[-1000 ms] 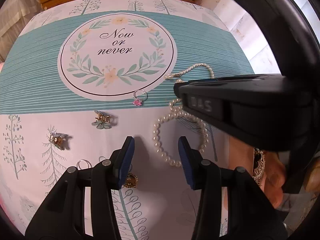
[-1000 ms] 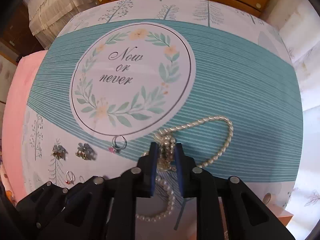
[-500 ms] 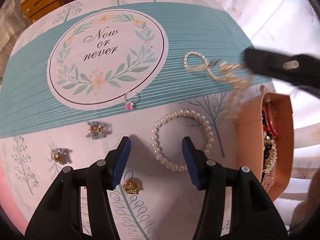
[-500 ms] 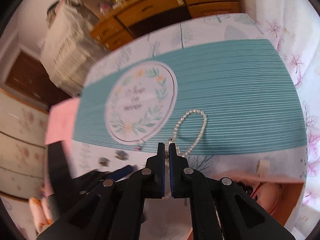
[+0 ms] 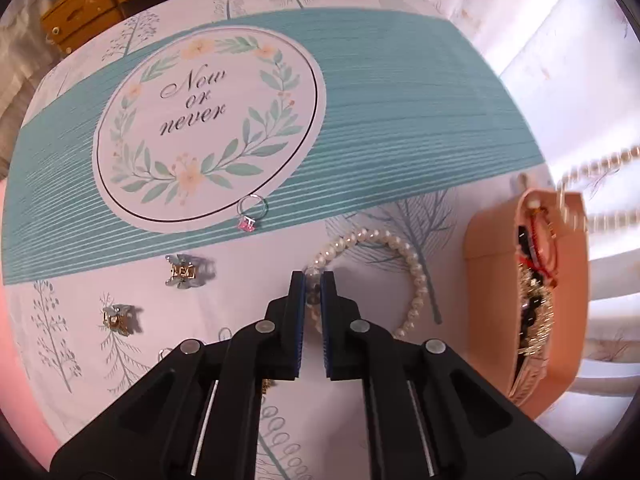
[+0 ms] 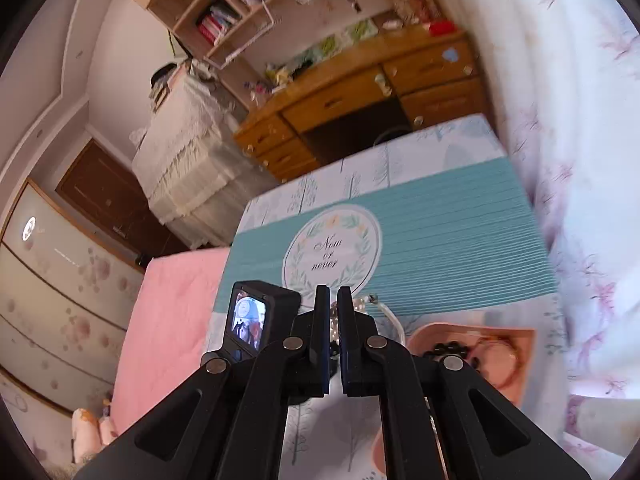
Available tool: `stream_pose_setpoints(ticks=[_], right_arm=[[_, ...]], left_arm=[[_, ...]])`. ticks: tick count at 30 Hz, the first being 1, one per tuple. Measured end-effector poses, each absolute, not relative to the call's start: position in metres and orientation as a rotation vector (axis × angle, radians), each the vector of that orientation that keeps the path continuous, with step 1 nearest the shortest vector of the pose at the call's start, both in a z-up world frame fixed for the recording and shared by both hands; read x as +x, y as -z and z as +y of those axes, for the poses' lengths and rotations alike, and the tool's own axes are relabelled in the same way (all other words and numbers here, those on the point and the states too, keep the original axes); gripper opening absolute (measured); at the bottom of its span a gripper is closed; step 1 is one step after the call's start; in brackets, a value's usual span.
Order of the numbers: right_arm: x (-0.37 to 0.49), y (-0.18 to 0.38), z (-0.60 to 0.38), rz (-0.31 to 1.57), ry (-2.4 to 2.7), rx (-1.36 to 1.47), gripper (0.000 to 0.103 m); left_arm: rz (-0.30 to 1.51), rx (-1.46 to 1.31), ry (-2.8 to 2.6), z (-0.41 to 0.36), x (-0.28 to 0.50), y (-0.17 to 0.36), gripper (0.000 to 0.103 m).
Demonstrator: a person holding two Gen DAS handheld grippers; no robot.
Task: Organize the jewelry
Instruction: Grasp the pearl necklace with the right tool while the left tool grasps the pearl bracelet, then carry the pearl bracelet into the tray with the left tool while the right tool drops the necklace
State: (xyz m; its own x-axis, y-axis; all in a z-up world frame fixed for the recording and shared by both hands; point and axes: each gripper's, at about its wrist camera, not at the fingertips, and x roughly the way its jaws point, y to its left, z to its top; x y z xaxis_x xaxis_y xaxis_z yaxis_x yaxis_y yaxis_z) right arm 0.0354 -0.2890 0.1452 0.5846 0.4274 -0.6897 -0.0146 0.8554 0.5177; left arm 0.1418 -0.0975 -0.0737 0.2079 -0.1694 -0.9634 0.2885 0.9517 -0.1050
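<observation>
A white pearl bracelet (image 5: pixel 416 272) lies on the patterned tablecloth (image 5: pixel 400 112), and my left gripper (image 5: pixel 314 280) is shut on its near-left beads. A pink jewellery box (image 5: pixel 488 240) stands at the right, with several pieces inside. A pearl necklace (image 5: pixel 596 166) hangs blurred in the air above the box's far end. My right gripper (image 6: pixel 333 294) is raised high over the table and shut on that pearl necklace (image 6: pixel 333 326); a strand trails down toward the pink box (image 6: pixel 520 380).
A ring with a pink stone (image 5: pixel 250 216) and two small hair clips (image 5: pixel 186 274) (image 5: pixel 118 318) lie left of the bracelet. A wooden desk (image 6: pixel 360 96) stands beyond the table, a pink cloth (image 6: pixel 168 320) to its left, and a floral curtain (image 6: pixel 580 160) on the right.
My left gripper's jaws came together on the pearl bracelet. The right gripper rose and swung right, lifting the pearl necklace off the cloth to above the pink box.
</observation>
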Motion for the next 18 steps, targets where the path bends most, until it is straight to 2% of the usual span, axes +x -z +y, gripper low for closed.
stream_pose_setpoints(ticks=[9, 18], right_arm=[[-0.026, -0.173, -0.333, 0.876, -0.182, 0.493, 0.003], [-0.063, -0.141, -0.347, 0.944, -0.121, 0.5, 0.003]], left_arm=[[1.153, 0.04, 0.421, -0.11, 0.118, -0.008, 0.005], [1.033, 0.019, 0.617, -0.147, 0.077, -0.09, 0.005]])
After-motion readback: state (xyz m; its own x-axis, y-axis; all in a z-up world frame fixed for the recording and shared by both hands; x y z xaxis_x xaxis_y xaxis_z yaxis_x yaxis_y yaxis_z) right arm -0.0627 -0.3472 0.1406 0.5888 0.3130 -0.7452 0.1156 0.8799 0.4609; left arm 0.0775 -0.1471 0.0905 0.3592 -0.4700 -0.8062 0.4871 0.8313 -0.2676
